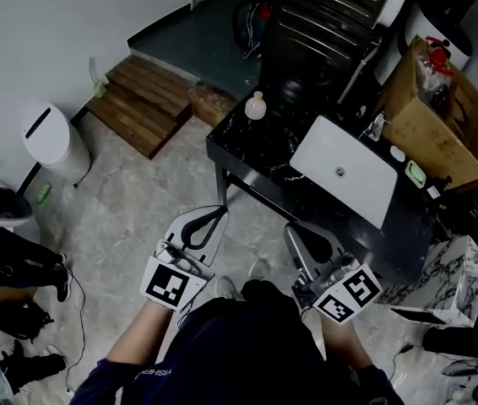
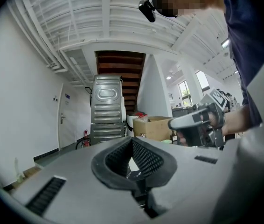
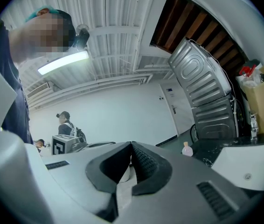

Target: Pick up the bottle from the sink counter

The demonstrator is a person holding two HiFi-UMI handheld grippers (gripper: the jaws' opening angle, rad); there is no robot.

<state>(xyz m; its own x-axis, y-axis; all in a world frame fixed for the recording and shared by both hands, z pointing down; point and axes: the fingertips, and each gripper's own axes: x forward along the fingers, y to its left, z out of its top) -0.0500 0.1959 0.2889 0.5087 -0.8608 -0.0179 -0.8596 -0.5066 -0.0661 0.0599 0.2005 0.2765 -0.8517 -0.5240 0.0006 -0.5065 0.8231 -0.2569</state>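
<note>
Toward the far left corner of the black table [image 1: 239,154], left of the white basin [image 1: 344,171], stands the bottle [image 1: 256,105] you are after. It is small, pale pink and round-bodied, with a narrow neck and a lighter cap. It stands upright and alone, well apart from both of your grippers. That spot suits you, since nothing crowds the bottle and a gripper can come in without knocking anything. The table top looks like polished dark stone with pale veining, and I judge it slick, so a sideways nudge could slide or tip the bottle. Whether the bottle is glass or plastic is too small to tell.

You hold both grippers low and close to your body, short of the table's near edge. That reads as a ready posture, with the reach not yet begun. Your left gripper [image 1: 208,219] has its jaws closed tip to tip with nothing between them. Your right gripper [image 1: 300,234] matches it, its dark pads meeting at the tips and empty. Each is a smooth grey shell with rubbery, cross-hatched pads. You will need to spread the jaws before the bottle's rounded body fits between them.

At the table's right end stands a cardboard box [image 1: 437,116], and a ribbed metal appliance [image 1: 323,24] rises behind the table. Neither blocks your line.
</note>
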